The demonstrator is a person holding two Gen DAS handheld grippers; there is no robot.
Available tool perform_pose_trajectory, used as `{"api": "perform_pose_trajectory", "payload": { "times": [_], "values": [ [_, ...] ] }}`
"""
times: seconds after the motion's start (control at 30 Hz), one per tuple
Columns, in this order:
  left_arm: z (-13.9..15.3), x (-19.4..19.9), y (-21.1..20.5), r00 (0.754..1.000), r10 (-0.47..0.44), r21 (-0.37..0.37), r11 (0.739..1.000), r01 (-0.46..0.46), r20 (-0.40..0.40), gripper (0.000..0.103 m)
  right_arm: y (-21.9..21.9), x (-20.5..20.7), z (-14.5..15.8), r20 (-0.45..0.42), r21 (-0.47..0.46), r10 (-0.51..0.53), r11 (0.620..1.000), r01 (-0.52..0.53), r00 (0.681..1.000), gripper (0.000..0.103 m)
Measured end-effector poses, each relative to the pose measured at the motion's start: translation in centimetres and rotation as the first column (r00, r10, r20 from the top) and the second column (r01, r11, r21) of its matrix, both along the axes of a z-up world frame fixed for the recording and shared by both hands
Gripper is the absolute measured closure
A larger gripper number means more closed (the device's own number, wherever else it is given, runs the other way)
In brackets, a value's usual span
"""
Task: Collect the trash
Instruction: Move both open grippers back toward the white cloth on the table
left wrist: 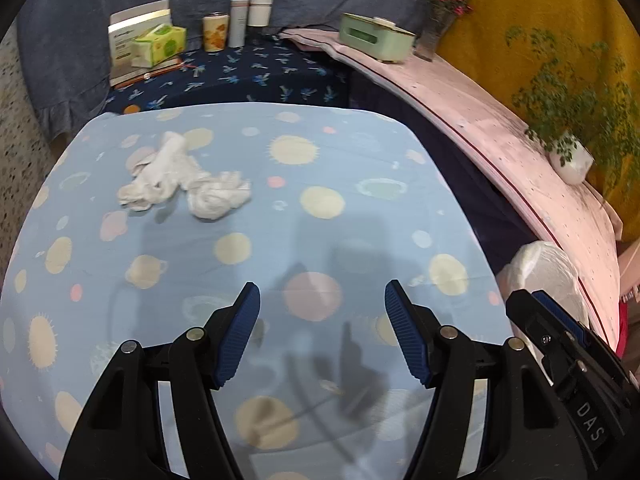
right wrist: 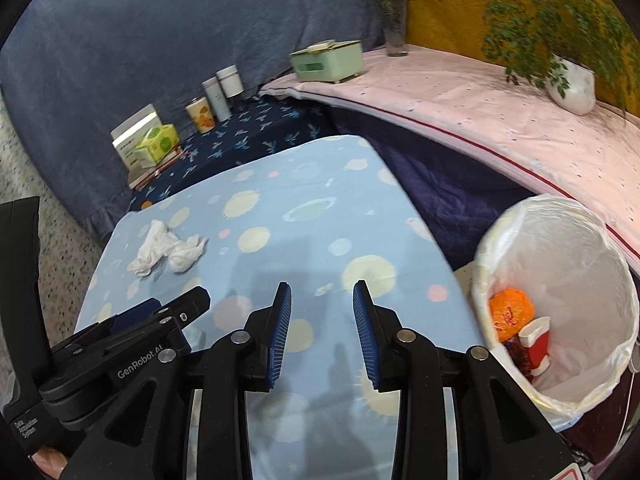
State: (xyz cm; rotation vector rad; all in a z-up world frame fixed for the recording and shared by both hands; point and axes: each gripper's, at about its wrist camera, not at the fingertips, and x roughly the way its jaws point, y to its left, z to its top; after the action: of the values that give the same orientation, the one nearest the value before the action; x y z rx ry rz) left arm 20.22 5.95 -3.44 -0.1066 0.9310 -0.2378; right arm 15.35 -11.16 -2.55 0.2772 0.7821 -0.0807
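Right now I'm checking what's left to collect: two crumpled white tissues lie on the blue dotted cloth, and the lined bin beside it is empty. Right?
Not quite. The tissues do lie on the cloth, but the bin already holds trash, including an orange wrapper, as the right wrist view shows.

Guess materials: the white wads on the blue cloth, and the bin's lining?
White wads: look like tissue or paper towel, matte, soft crumpled folds with ragged edges; thin cloth can't be excluded. Bin lining: thin translucent white plastic film, slightly glossy, wrinkled and bunched over the rim.
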Motion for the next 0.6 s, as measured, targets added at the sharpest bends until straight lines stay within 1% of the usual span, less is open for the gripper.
{"api": "perform_pose_trajectory", "payload": {
  "times": [0.2, 0.27, 0.5, 0.53, 0.6],
  "values": [
    [-0.6, 0.8, 4.0, 0.998, 0.062, 0.002, 0.998, -0.062, -0.008, 0.041, 3.9, 1.6, -0.4, -0.018, -0.014, 0.066, 0.998, -0.066, 0.998, 0.069],
    [-0.8, 1.2, 5.3, 0.997, 0.08, 0.005, 0.997, -0.08, -0.012, 0.041, 5.0, 2.2, -0.7, -0.024, -0.014, 0.086, 0.996, -0.086, 0.996, 0.066],
    [-2.2, 3.1, 9.6, 0.99, 0.135, 0.03, 0.991, -0.134, -0.028, 0.041, 9.5, 4.9, -1.8, -0.054, -0.029, 0.158, 0.987, -0.16, 0.986, 0.066],
    [-2.5, 3.5, 10.1, 0.989, 0.142, 0.032, 0.989, -0.141, -0.033, 0.041, 9.9, 5.4, -2.1, -0.059, -0.025, 0.165, 0.986, -0.167, 0.985, 0.066],
    [-2.8, 4.5, 11.3, 0.986, 0.161, 0.033, 0.987, -0.16, -0.039, 0.034, 10.7, 6.7, -2.6, -0.07, -0.015, 0.176, 0.984, -0.178, 0.982, 0.064]
  ]
}}
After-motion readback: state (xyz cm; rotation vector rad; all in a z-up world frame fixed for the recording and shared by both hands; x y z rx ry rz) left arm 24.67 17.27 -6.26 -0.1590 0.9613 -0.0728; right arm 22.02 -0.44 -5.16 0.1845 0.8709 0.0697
